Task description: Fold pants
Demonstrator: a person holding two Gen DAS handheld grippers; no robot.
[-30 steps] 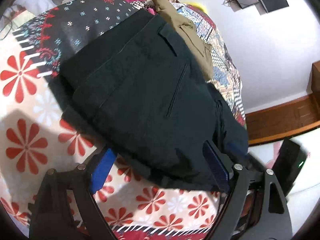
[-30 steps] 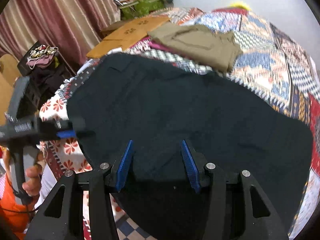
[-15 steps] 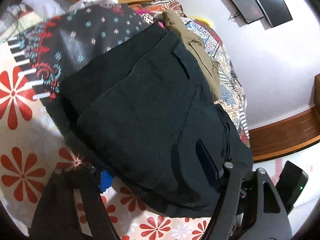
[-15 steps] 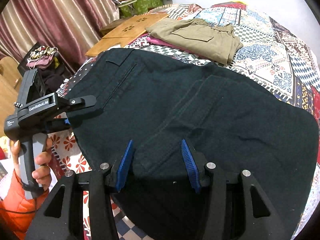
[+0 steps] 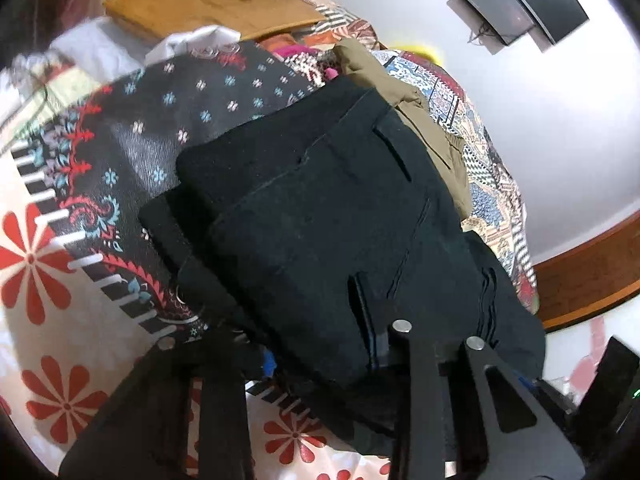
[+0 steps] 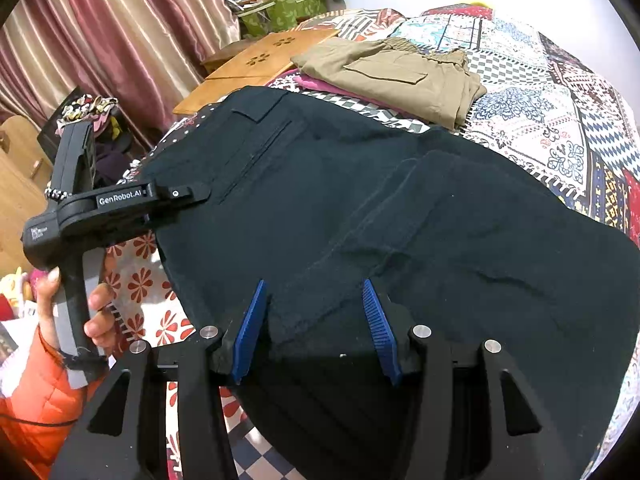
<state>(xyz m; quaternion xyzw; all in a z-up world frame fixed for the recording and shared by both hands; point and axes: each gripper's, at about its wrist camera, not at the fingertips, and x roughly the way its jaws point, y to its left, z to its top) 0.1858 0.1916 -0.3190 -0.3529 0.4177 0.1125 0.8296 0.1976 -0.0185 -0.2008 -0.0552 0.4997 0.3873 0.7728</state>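
With black pants [image 6: 360,216] spread mid-frame on the bed [image 6: 540,92], left hand-held gripper [image 5: 320,344] just closing onto their edge, right hand-held gripper [image 6: 316,332] clamped: lift both corners evenly.

left gripper [image 6: 176,204]: fingers just closing, angled down | right gripper [image 6: 316,328]: fingers half-spread

Clearance around the black pants on the bed

The black pants [image 6: 360,216] cover most of the near bedspread [image 6: 560,128]; the left gripper [image 6: 176,200] occupies their left edge and the right gripper [image 6: 316,320] their near edge. Beyond them, folded khaki pants [image 6: 392,72] and a wooden board [image 6: 264,60] block the far-left side. The patterned bedspread to the far right lies bare. Left of the bed, curtains [image 6: 120,32] and clutter bound the room.
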